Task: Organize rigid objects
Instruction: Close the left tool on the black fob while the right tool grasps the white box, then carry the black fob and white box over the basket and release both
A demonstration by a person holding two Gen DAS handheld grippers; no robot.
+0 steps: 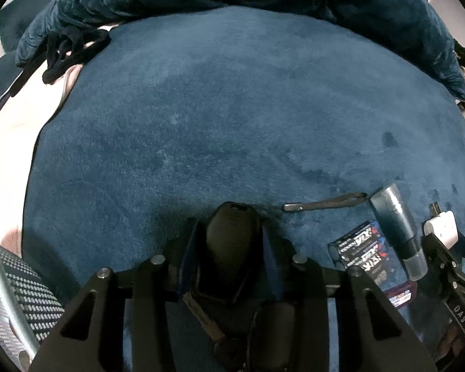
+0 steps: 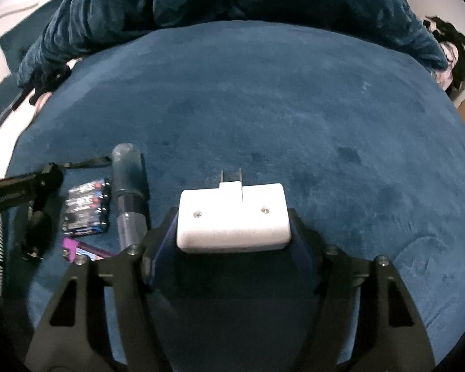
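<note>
White plug adapter [image 2: 234, 217] clamped between right hand-held gripper [image 2: 232, 232] fingers, left hand-held gripper [image 1: 232, 241] gripping dark key fob [image 1: 232, 232]

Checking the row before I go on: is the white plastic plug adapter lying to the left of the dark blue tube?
No, in the right wrist view the white plastic plug adapter sits right of the dark blue tube.

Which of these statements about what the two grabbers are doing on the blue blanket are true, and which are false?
1. The right gripper has a white plug adapter between its fingers. True.
2. The left gripper is empty. False: it grips a dark key fob.
3. The adapter's prongs point away from the camera. True.
4. The battery pack lies right of the adapter. False: left, beside the dark tube.
</note>
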